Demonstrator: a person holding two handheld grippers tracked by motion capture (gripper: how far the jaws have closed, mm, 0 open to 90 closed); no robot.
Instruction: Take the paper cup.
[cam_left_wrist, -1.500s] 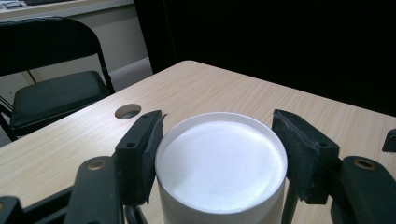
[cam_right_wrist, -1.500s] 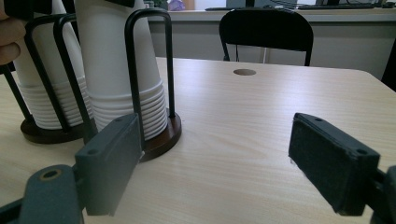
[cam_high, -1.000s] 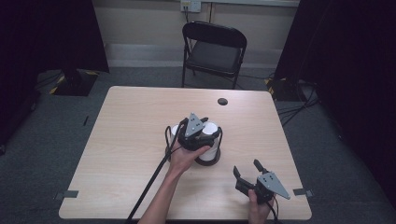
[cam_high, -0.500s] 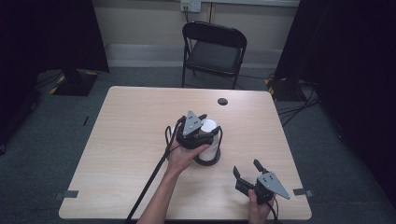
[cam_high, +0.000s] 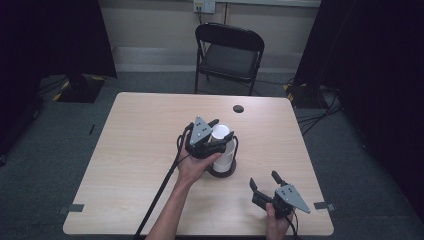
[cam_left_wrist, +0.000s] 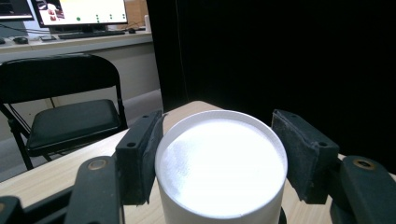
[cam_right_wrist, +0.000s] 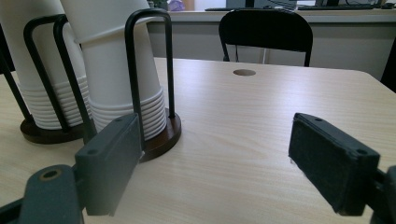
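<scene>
While the topmost paper cup (cam_left_wrist: 220, 163) sits upturned on its nested stack (cam_right_wrist: 122, 70), the left claw (cam_high: 214, 141) is clamped across it, pads pressing the cup wall on both sides, as the left gripper view shows.

Progress, as judged: grip made; the cup is not yet lifted clear of the stack, and carrying it off and setting it down remain.

Location: stack stands in a dark round-based cup holder (cam_right_wrist: 159, 136) with black wire hoops, near the middle of the counter (cam_high: 135, 150); the right gripper view shows a second stack (cam_right_wrist: 37, 70) just beside it.

Right claw (cam_high: 264, 180): jaws wide apart, nothing between them, low over the near right corner of the counter, well apart from the holder.

Obstructions: the wire hoops rise close beside the stacks and could catch the cup; nested cups below may cling to it.

Surroundings: round hole (cam_high: 238, 108) in the counter's far side; black folding chair (cam_high: 227, 50) beyond.
</scene>
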